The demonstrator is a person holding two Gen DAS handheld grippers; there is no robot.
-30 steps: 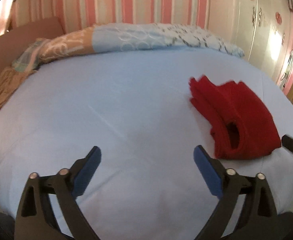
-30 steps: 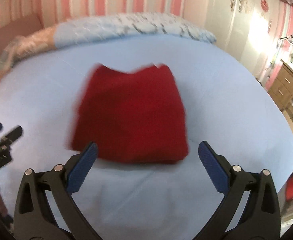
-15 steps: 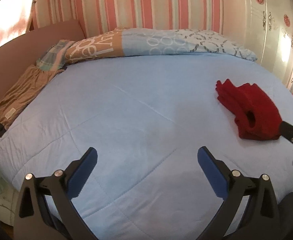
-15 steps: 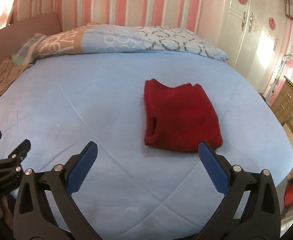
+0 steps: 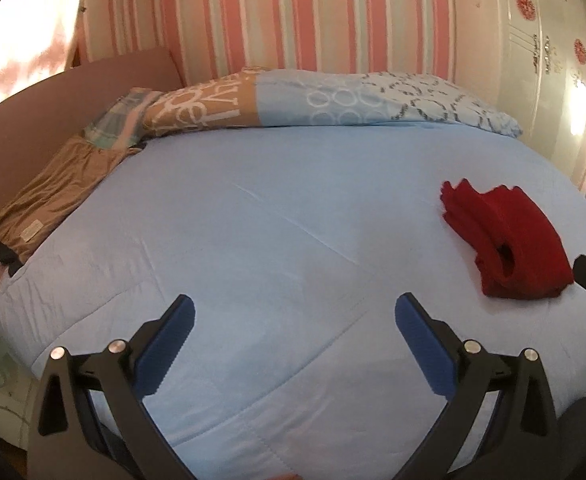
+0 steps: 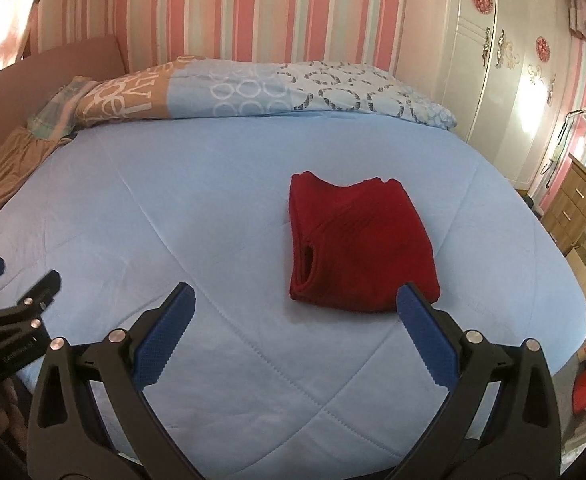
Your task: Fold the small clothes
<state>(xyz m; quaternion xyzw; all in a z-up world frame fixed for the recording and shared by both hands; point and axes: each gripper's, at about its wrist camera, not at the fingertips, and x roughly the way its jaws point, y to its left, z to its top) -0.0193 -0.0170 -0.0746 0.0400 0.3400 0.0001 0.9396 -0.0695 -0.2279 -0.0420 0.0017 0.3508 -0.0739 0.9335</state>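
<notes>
Red knit fabric, folded into a thick rectangular bundle, is the small garment (image 6: 357, 244) at issue: it lies flat on the pale blue quilted bedspread (image 6: 221, 208), toward the bed's right edge and nearer the foot than the pillows, with an armhole showing on its left fold. A second ago the bundle filled the right wrist view and was blurred; now both cameras sit farther back and higher, and the garment is sharp and untouched. I judge from this that the fold is finished (or very nearly) and the person is drawing away to end or fetch another piece.

The right gripper (image 6: 293, 340) hangs above the foot of the bed with its blue-padded fingers spread wide, nothing between them, its right pad just short of the bundle's near corner in view. The left gripper (image 5: 291, 352) is likewise wide open and empty, well apart from the garment, over the bed's middle foot.

Writing: the patterned duvet (image 5: 293, 100) rolled along the head edge carries large white letters on a tan band, seen sideways; I cannot read them with confidence. A small printed line on the left gripper's body is too fine to read.
</notes>
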